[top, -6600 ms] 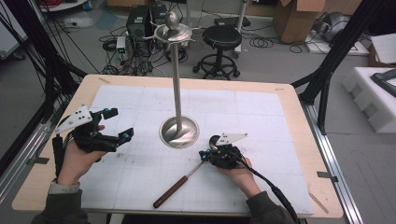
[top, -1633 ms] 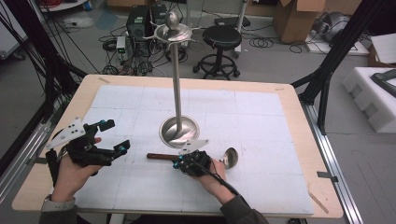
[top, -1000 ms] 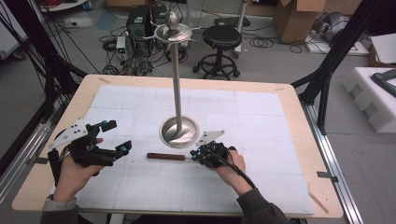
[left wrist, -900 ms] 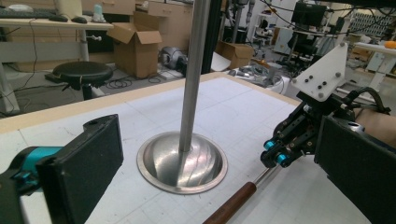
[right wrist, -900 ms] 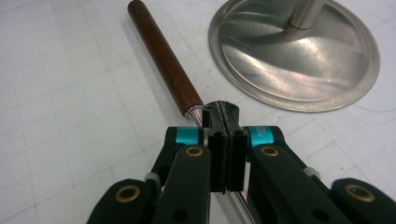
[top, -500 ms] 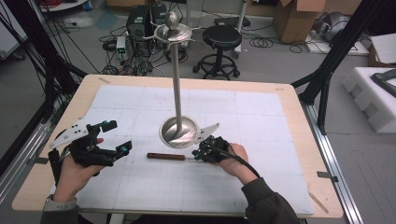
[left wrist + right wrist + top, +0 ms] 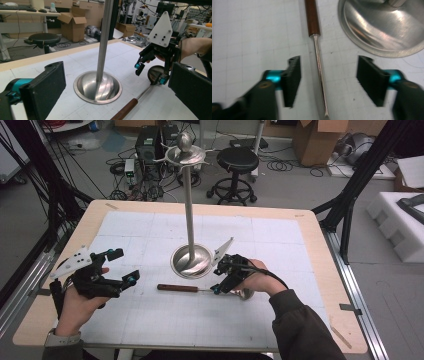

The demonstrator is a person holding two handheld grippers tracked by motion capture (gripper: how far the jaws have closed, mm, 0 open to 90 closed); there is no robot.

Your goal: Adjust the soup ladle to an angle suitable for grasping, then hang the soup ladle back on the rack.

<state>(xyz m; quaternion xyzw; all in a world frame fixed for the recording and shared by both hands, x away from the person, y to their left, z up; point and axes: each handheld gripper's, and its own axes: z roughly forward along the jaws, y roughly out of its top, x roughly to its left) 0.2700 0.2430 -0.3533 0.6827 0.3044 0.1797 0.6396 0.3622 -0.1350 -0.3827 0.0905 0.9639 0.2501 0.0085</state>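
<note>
High view: ladle (image 7: pixel 200 289) lies flat on the white gridded mat (image 7: pixel 150 230), wooden handle (image 7: pixel 178 288) pointing to 9 o'clock, thin steel shaft running toward 3 o'clock under the right gripper (image 7: pixel 223 281); it sits just at 6 o'clock of the steel stand (image 7: pixel 191 261), whose round base rests mid-mat with 1 upright pole. Right gripper hovers over the shaft, jaws spread apart, nothing clamped. Right gripper view: the 2 black pads (image 7: pixel 292 75) straddle the shaft (image 7: pixel 320 72) with clear gaps on both sides, neither pad touching it; handle end at 12 o'clock, stand base rim at 1 o'clock. Left gripper (image 7: pixel 117 272) sits at 9 o'clock of the stand, well apart from the ladle, jaws wide and empty. Left gripper view: own pads (image 7: pixel 46 87) far apart, stand base between them farther off, ladle bowl (image 7: pixel 155 74) at 3 o'clock below the other gripper (image 7: pixel 151 72).
</note>
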